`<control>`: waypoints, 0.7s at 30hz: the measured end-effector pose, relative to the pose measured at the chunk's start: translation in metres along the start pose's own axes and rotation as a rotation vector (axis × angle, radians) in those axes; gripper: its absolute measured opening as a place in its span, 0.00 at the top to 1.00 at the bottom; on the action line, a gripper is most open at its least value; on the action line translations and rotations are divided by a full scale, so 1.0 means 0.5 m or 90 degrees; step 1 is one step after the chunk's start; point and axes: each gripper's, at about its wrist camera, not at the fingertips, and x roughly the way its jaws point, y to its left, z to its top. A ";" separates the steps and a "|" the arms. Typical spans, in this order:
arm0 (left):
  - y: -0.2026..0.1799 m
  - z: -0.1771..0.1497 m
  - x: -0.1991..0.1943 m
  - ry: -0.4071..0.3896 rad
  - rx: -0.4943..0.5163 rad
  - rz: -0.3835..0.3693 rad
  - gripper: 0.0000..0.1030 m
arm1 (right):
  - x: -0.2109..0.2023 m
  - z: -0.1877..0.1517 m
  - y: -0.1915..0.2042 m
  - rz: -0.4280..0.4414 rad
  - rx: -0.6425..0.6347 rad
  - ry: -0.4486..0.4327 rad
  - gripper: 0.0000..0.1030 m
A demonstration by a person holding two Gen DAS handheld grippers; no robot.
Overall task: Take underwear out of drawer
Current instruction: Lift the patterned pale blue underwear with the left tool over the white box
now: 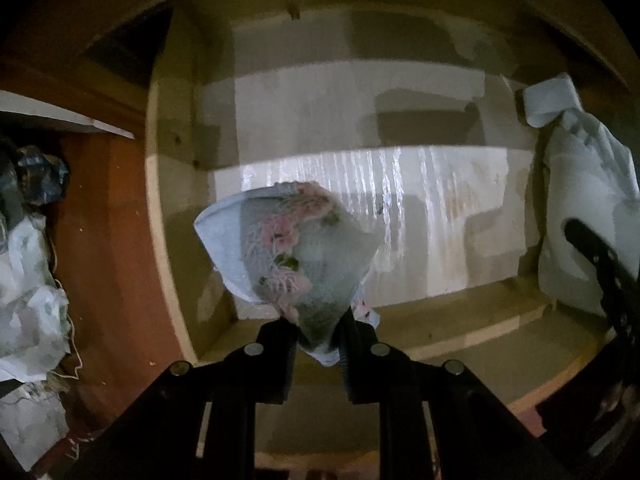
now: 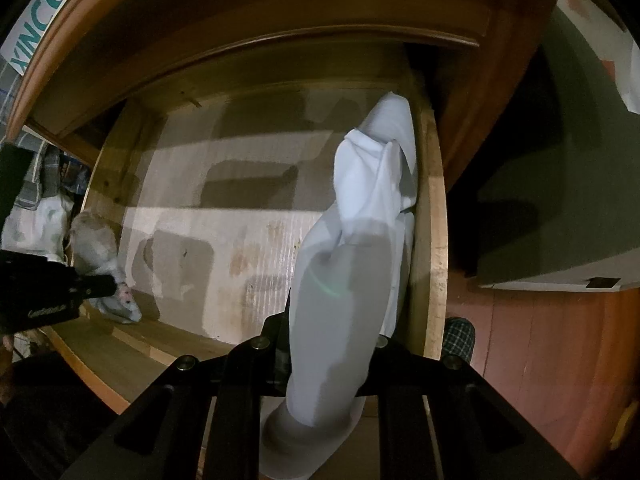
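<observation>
The left gripper (image 1: 318,332) has its jaws pressed together on a bunched piece of floral underwear (image 1: 288,252), pale blue with pink flowers, which hangs from the pinch above the floor of the open drawer (image 1: 460,332) without touching it. In the right wrist view the same bundle (image 2: 100,248) shows at the drawer's left end, pinched at the tip of the left gripper (image 2: 116,286). The right gripper (image 2: 324,344) is likewise pinched shut on a long white garment (image 2: 360,216), a plain piece of underwear as far as can be told, which stretches from the jaws along the drawer's right wall; in the left wrist view it (image 1: 580,208) lies at the right end of the drawer. The drawer is bare pale wood, its bottom covered by a light liner (image 2: 240,240) with faint stains. Outside the drawer, to the left, a heap of patterned clothes (image 1: 28,288) lies on the reddish floor (image 1: 112,240). To the right, a foot in a checked slipper (image 2: 460,334) stands on the floor near the drawer's corner.
</observation>
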 end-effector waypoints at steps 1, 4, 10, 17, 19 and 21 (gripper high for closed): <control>-0.006 -0.008 -0.006 -0.005 0.005 0.001 0.82 | 0.000 -0.001 0.001 -0.001 -0.001 0.000 0.86; -0.001 -0.026 -0.049 -0.030 0.011 -0.002 0.82 | -0.001 -0.003 0.002 -0.002 -0.003 -0.001 0.86; 0.025 -0.046 -0.128 -0.088 0.027 -0.005 0.82 | -0.001 -0.004 0.003 -0.005 -0.007 -0.001 0.86; 0.067 -0.086 -0.197 -0.147 0.029 -0.021 0.82 | -0.004 -0.003 0.000 -0.006 -0.009 0.000 0.86; 0.078 -0.095 -0.228 -0.168 0.023 -0.020 0.82 | -0.002 -0.002 0.002 -0.008 -0.011 0.000 0.86; 0.089 -0.100 -0.253 -0.187 0.017 -0.022 0.82 | -0.002 -0.002 0.003 -0.009 -0.012 0.000 0.86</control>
